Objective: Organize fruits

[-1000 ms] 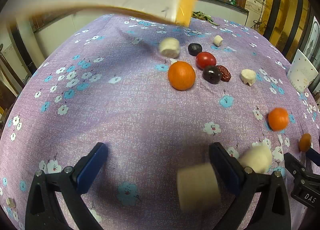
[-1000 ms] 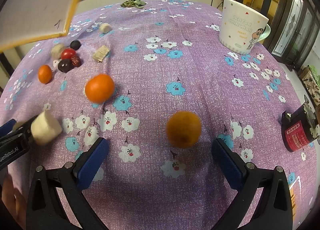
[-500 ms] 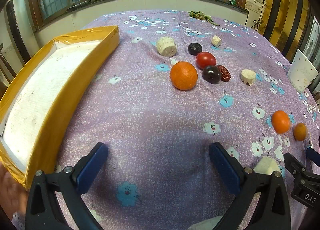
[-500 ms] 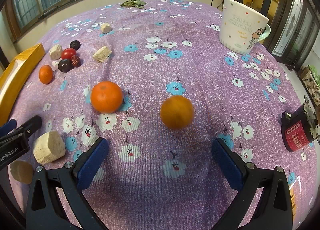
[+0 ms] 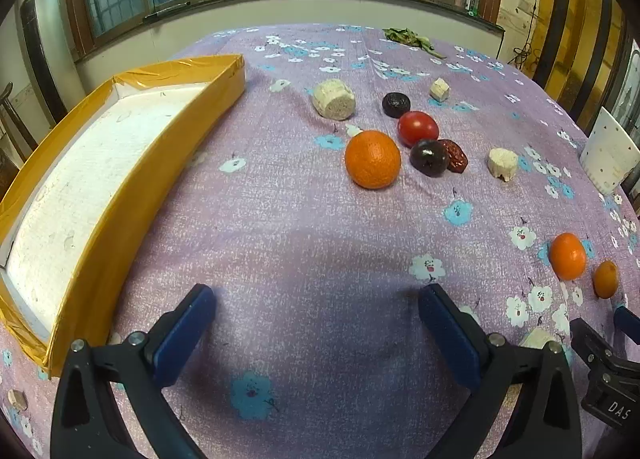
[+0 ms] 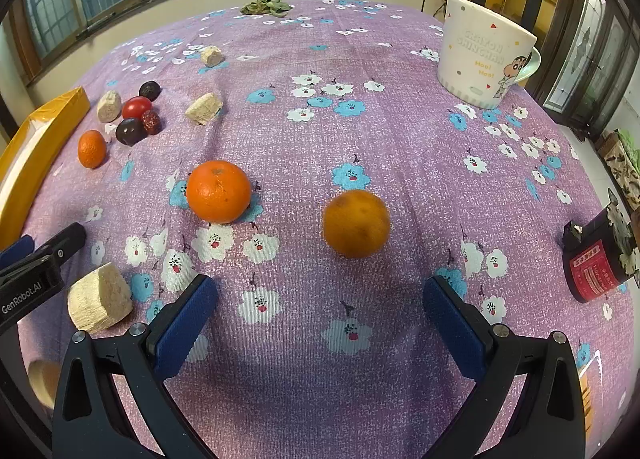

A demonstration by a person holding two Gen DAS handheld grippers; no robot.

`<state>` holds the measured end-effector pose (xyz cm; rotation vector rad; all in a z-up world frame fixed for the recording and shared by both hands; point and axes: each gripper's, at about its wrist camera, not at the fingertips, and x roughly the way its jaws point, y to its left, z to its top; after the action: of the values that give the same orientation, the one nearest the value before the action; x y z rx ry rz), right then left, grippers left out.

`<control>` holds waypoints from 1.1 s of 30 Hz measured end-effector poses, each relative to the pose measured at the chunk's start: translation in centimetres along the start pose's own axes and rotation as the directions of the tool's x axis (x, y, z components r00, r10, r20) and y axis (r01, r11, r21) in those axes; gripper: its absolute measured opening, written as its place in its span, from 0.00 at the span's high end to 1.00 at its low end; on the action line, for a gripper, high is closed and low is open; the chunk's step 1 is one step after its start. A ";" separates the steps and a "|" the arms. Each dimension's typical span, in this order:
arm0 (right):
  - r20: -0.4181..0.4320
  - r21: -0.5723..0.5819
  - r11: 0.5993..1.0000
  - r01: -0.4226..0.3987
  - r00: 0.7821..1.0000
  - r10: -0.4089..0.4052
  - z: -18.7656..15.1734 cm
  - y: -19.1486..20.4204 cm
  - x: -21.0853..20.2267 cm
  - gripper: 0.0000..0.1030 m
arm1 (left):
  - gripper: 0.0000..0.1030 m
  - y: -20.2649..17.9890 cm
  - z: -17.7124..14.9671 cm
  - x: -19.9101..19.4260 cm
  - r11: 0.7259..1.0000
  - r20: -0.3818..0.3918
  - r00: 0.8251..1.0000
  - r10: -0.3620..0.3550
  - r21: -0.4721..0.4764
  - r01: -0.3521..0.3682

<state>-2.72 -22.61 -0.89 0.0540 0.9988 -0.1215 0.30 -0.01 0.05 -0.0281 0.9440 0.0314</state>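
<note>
Fruits lie scattered on a purple flowered cloth. In the left wrist view an orange [image 5: 372,158] sits ahead, beside a dark plum [image 5: 429,157], a red tomato [image 5: 418,128], a red date [image 5: 454,155] and a second dark plum [image 5: 395,104]. A yellow tray [image 5: 132,187] with a white floor stands at the left. My left gripper [image 5: 316,323] is open and empty. In the right wrist view a bright orange [image 6: 219,191] and a duller orange [image 6: 356,223] lie just ahead of my right gripper [image 6: 320,311], which is open and empty.
Pale cut chunks lie about [image 5: 334,101] [image 5: 502,163] [image 6: 100,302] [image 6: 203,108]. A white cartoon mug [image 6: 484,53] stands far right, a dark red-labelled jar [image 6: 596,263] at the right edge. Dried leaves [image 6: 266,6] lie at the far edge.
The yellow tray came down from the air and now rests on the cloth at the left. The fruits and chunks that tumbled out rolled and settled; the duller orange still looks slightly blurred.
</note>
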 end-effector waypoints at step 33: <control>0.329 -0.105 0.994 0.005 0.944 0.030 1.5 4.8 -10.9 0.00 | 0.00 7.1 1.9 -10.6 0.988 0.364 0.931 0.000 -0.144 0.056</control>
<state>-6.64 -17.13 9.02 -0.0547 0.6676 -0.0630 -4.64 7.00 9.64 -0.1722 0.5679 0.0797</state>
